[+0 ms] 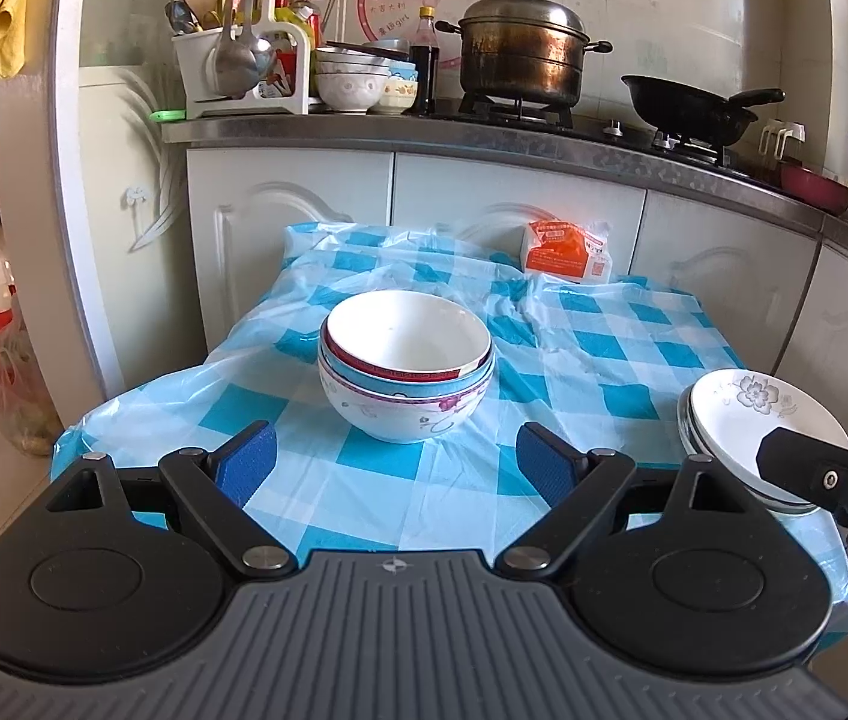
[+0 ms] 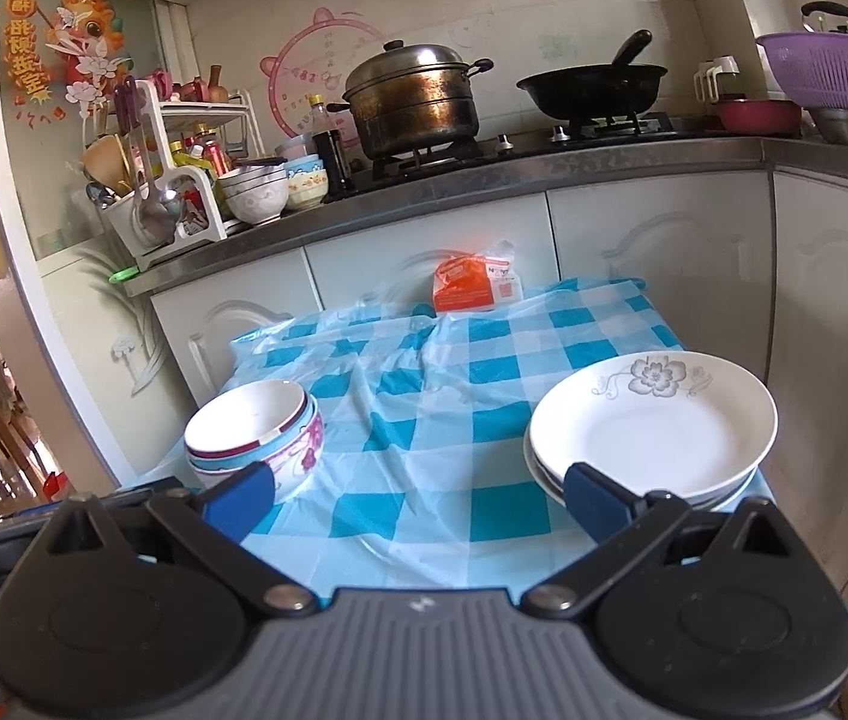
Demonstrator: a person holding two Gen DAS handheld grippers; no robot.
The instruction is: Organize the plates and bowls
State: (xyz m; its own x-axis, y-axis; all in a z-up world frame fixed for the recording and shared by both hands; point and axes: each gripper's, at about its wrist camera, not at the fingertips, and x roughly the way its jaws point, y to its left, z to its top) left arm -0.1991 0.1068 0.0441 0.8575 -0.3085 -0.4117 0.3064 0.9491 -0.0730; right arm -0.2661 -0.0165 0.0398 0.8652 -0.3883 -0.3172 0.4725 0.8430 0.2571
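Note:
A stack of three nested bowls stands on the blue-checked table cloth, white inside, with red, blue and purple-flowered rims. It also shows at the left of the right wrist view. A stack of white plates with a grey flower sits at the table's right edge, also seen in the left wrist view. My left gripper is open and empty just in front of the bowls. My right gripper is open and empty, its right finger close before the plates.
An orange and white packet lies at the table's far edge against white cabinets. Above, the counter holds a steamer pot, a black wok, more bowls, a utensil rack and a purple colander.

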